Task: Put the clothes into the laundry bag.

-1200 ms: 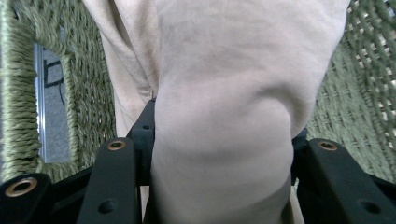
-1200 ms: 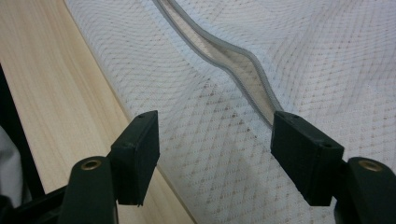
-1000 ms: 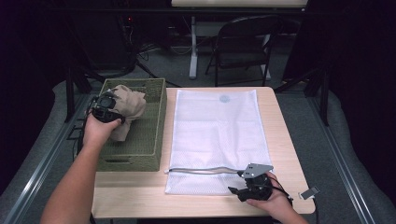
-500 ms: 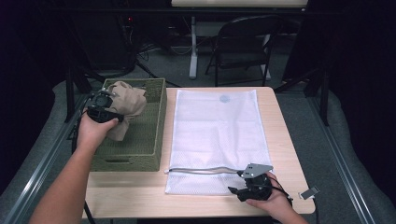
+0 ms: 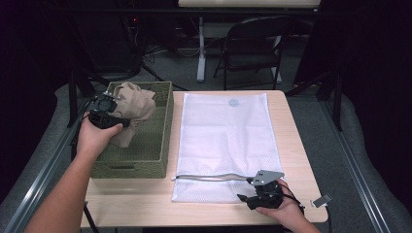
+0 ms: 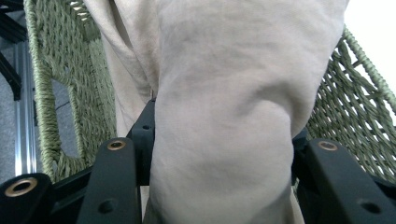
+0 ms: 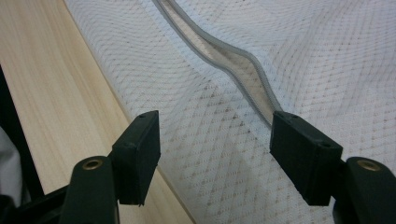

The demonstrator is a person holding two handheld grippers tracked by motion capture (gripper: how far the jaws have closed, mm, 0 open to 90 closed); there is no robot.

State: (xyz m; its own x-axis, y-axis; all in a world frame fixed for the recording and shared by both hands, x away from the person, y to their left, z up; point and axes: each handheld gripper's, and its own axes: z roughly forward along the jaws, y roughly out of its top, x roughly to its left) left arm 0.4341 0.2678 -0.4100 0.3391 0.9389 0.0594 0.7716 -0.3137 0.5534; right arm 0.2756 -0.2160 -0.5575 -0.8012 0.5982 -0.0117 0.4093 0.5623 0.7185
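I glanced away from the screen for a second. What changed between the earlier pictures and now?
The left gripper, shut on the beige cloth, has lifted it higher out of the basket and drawn it slightly toward the basket's left side. The grip did not change. The right gripper stayed put, open over the mesh bag near its zipper. The bag and the basket lie as before.

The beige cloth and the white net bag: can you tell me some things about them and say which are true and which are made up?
1. The left tool grips the beige cloth. True.
2. The cloth lies flat on the white net bag. False: it hangs over the green basket.
3. The right tool is open over the bag. True.
4. The bag's zipper is fully closed. False: it gapes.
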